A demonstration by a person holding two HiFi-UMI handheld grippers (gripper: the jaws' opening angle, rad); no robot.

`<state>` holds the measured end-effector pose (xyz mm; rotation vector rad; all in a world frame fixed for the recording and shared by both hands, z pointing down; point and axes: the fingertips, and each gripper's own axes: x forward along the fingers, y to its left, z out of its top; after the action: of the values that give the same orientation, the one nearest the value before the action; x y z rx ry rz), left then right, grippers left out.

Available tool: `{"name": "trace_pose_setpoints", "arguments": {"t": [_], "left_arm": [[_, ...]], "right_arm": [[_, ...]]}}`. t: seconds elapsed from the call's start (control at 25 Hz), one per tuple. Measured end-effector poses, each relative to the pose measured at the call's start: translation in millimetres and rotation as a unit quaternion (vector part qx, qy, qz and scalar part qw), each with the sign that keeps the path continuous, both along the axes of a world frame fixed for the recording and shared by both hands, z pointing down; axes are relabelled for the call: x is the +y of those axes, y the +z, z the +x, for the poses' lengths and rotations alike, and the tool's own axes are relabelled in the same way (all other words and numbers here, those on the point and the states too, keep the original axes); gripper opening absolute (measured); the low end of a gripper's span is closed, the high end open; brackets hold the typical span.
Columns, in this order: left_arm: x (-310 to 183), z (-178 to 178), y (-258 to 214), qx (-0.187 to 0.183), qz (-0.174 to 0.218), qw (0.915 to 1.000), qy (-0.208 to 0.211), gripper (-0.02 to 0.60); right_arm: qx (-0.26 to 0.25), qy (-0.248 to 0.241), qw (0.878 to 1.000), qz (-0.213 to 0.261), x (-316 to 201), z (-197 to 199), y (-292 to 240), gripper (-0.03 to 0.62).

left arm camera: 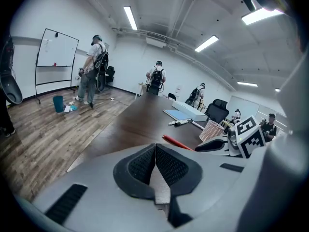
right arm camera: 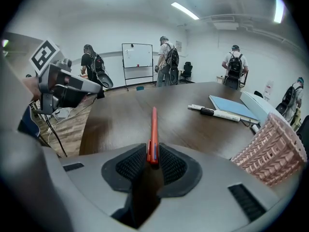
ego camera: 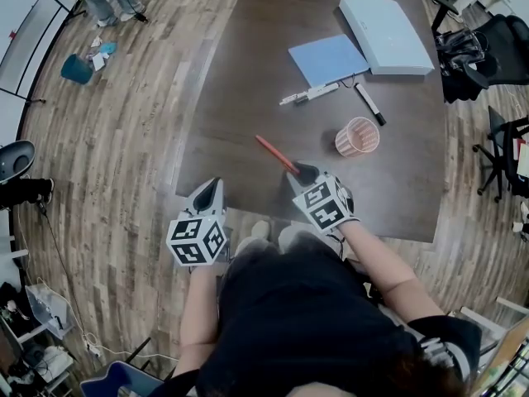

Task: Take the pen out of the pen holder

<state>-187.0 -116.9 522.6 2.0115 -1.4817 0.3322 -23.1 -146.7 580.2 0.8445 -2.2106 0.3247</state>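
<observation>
A red pen (ego camera: 277, 155) (right arm camera: 153, 129) lies between the pads of my right gripper (ego camera: 304, 172) (right arm camera: 153, 161); its far end points out over the dark table (ego camera: 248, 64). The pen leans on the left pad, with a thin dark gap at the right pad, so the jaws stand slightly open around it. The pink mesh pen holder (ego camera: 357, 136) (right arm camera: 273, 149) stands upright to the right of that gripper and looks empty. My left gripper (ego camera: 211, 190) (left arm camera: 155, 151) hovers at the table's near edge, shut on nothing. In its view the pen (left arm camera: 177, 142) and holder (left arm camera: 212, 129) show to the right.
Beyond the holder lie a white marker (ego camera: 310, 94), a black marker (ego camera: 369, 104), a blue notebook (ego camera: 328, 59) and a white box (ego camera: 386, 33). Office chairs (ego camera: 488, 48) stand to the right of the table. Several people stand by a whiteboard (right arm camera: 137, 57) far off.
</observation>
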Motion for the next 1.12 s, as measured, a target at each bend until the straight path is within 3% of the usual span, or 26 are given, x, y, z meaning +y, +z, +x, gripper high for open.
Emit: {"name": "trace_pose_setpoints", "arguments": {"t": [0.52,0.76,1.12], "left_arm": [[-13,11,-18,-0.005,0.021,0.9995,0.024,0.028],[-21,20,-40,0.006,0.043,0.9985,0.033,0.028],[-32,39,-66,0.006,0.071,0.9953,0.066,0.028]], "right_arm": [[-0.061,0.045,0.997,0.028,-6,8,-46,0.036],[-0.114,0.090,0.988,0.059,-11,22,-86,0.018],[-0.150,0.139,0.975,0.083,-8,43,-123,0.018]]}}
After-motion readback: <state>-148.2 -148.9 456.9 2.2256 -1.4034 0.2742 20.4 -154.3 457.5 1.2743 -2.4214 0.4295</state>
